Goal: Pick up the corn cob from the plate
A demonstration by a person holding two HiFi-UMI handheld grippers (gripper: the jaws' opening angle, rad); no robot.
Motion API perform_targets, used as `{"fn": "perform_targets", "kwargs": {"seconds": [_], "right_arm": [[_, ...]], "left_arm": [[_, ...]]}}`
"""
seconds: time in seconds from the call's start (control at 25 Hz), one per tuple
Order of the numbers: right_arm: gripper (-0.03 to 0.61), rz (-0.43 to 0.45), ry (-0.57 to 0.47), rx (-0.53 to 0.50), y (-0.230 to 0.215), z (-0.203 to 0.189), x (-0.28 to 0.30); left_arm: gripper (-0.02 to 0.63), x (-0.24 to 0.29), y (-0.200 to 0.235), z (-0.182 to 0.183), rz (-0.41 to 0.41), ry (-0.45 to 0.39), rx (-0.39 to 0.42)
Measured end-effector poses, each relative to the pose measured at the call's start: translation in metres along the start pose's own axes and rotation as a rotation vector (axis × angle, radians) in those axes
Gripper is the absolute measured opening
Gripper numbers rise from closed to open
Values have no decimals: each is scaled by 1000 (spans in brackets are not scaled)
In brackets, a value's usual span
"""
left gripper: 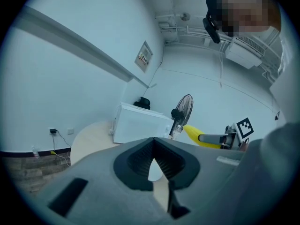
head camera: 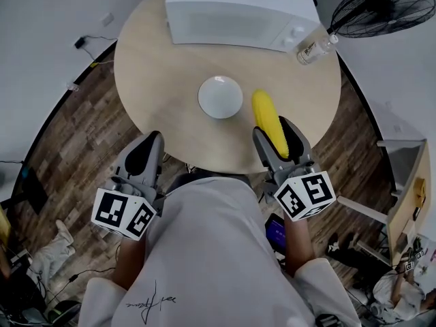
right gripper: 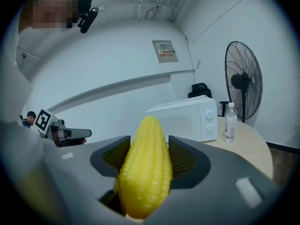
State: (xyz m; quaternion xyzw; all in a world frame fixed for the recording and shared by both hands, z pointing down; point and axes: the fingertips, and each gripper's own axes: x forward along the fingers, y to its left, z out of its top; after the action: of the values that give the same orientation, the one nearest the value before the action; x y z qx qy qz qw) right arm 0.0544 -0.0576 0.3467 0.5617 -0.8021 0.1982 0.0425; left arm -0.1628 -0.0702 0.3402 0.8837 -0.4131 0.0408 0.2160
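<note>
- Left gripper (head camera: 151, 142) hangs at the worktop's (head camera: 163, 80) near edge; its 2 jaws are drawn together with nothing between them.
- Right gripper (head camera: 278, 129) has its 2 jaws clenched on the corn (head camera: 268, 118). The cob runs lengthwise between the pads, its tip poking out ahead.
- The corn is off the plate (head camera: 220, 97), held over the worktop just right of it. The plate is bare.
- Step in hand, as I judge it: the grasp is made and the lift is about done.
- Next move calls for a steady squeeze, since a smooth, tapered cob could slide forward, and for carrying it clear of the plate.
- Farther back stand a microwave (head camera: 231, 9) and 1 bottle (head camera: 313, 48); a fan (head camera: 381, 5) is beyond the worktop.
</note>
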Motion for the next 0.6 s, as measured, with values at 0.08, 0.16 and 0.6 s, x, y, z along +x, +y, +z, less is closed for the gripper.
{"fn": "perform_targets", "kwargs": {"seconds": [0.08, 0.16, 0.6], "right_arm": [[268, 0, 0, 0, 0, 0, -1], [268, 5, 0, 16, 0, 1, -1], [268, 37, -2, 56, 1, 7, -1]], "left_arm": [[-5, 0, 0, -3, -1, 14, -4], [-5, 1, -1, -6, -3, 28, -6], [-5, 1, -2, -12, -5, 48, -28]]}}
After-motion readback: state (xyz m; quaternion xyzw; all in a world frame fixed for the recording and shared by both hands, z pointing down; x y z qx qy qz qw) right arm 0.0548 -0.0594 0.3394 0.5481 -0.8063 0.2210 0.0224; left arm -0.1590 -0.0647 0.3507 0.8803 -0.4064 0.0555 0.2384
